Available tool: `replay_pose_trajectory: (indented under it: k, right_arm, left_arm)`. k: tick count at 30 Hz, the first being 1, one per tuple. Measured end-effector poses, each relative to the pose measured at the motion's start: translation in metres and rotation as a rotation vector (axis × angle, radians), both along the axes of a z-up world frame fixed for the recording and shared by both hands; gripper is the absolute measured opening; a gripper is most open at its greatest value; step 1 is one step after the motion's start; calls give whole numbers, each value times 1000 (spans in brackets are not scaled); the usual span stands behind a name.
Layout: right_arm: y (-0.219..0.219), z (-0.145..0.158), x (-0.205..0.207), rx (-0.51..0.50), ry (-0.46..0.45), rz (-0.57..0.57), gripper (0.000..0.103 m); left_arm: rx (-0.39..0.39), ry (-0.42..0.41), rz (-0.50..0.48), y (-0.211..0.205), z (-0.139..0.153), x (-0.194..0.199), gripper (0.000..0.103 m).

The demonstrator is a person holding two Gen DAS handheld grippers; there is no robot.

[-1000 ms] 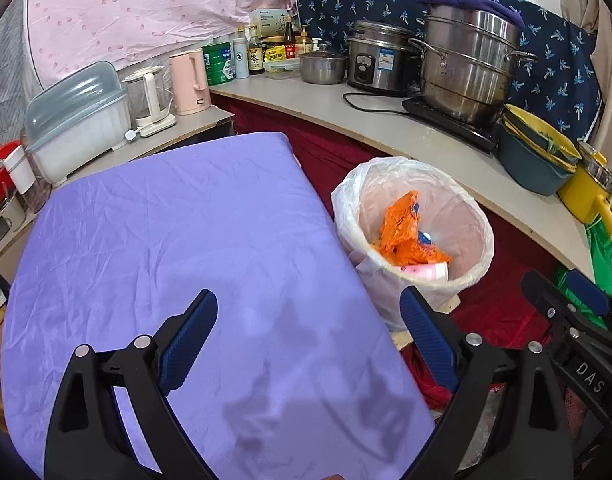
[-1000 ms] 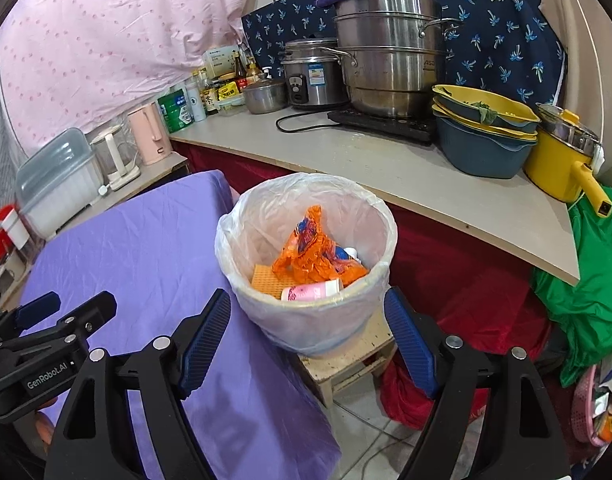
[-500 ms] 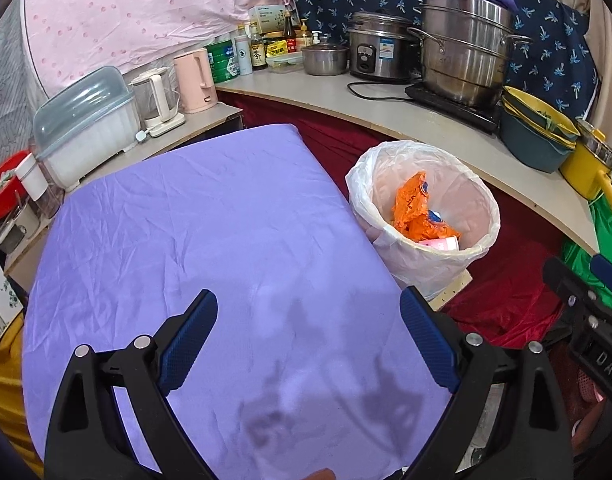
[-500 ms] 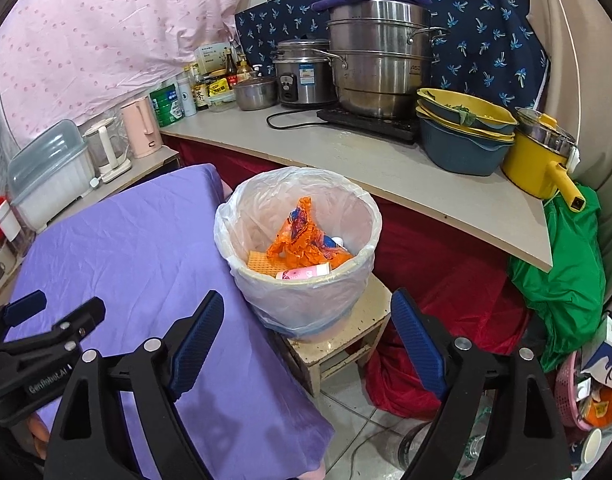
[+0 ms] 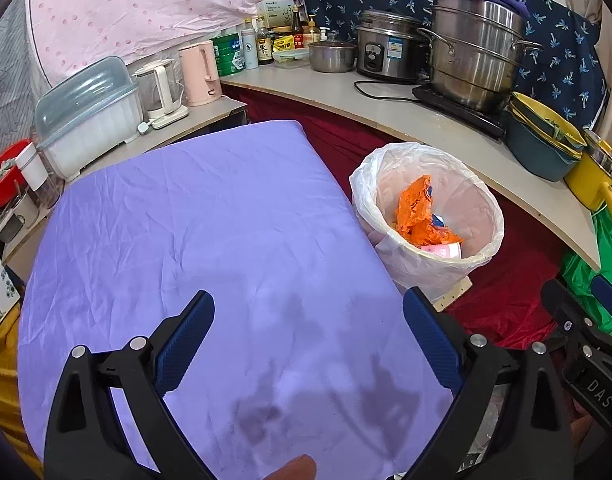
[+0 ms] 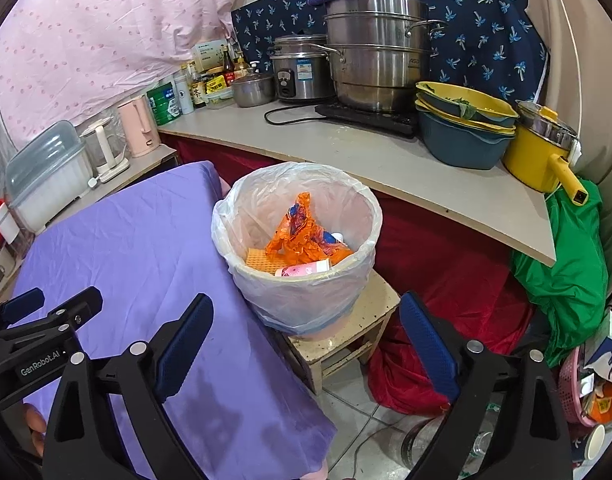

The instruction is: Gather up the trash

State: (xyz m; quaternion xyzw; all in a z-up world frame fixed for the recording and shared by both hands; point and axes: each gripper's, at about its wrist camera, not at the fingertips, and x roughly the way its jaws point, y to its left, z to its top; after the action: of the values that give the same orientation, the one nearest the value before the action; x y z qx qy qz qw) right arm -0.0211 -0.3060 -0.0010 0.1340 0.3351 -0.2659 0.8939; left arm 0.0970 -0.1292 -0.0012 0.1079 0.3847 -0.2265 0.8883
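**A:** Cramped kitchen: a curved counter (image 6: pixel 385 160) loaded with pots, and in front of it a table (image 5: pixel 210 240) under purple cloth with nothing on it that I can see. Where's the trash?

**B:** In the bin (image 6: pixel 298 320), which has a white liner and stands on a low wooden stool (image 6: pixel 345 340) just beside the table's right edge. Inside it are an orange wrapper (image 6: pixel 302 236), a pink bottle (image 6: pixel 302 269) lying on its side and a waffled yellow piece (image 6: pixel 258 258).

**A:** And the tongs?

**B:** The left gripper (image 5: pixel 307 344) hangs over the near part of the cloth, jaws wide, nothing between them. The right gripper (image 6: pixel 304 344) sits in front of the bin and stool, also spread wide and empty.

**A:** So collecting looks about finished?

**B:** From the table, I'd judge so. If anything remains, it's probably on the floor at the lower right, where there's clutter near a pink basket (image 6: pixel 573 392), though I can't tell what there counts as trash.

**A:** How would you do it well?

**B:** Sweep both cameras along the table edges and floor before calling it done. For any further drop, come from above the rim and release inside. The liner is thin and the stool small, so a sideways knock could tip the bin.
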Motion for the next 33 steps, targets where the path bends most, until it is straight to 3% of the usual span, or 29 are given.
replay_pose_trajectory:
  k: [33]
  right_arm:
    - [-3, -22, 14, 32, 7, 42, 91]
  left_arm:
    - [24, 10, 6, -14, -22, -1, 92]
